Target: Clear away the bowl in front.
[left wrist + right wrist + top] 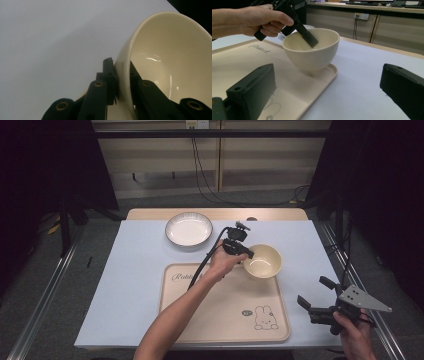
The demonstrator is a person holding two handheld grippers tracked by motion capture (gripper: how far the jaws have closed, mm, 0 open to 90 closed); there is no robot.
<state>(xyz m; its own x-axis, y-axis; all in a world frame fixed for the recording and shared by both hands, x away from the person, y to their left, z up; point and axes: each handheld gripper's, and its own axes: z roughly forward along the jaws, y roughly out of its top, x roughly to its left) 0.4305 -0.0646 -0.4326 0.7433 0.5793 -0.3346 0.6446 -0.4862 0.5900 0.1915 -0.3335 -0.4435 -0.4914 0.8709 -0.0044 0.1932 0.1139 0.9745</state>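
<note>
At the near right edge of the desk [125, 270], the right gripper [320, 296] rests in a hand, its jaws spread wide with nothing between them. Just ahead, on the pale cloth that covers the desk, lies a cream tray [200, 320] printed with a small rabbit drawing [265, 317] at its near right corner. Script along the far left edge of the tray begins "Rabb", but an arm covers the rest, so the full word cannot be read.

Over the tray's far right corner, the left gripper [246, 254] pinches the rim of a cream bowl [264, 261], one jaw inside the wall and one outside. In the right gripper view the bowl seems to hang just above the tray corner, slightly tilted, though a light touch cannot be ruled out.

The bowl looks like glazed ceramic or hard plastic: stiff, smooth, likely slippery and breakable if dropped. With only a rim hold available, the grip should stay firm and the bowl near level.

Farthest back, a white plate [189, 228] with a dark ribbed border sits alone on the cloth.
</note>
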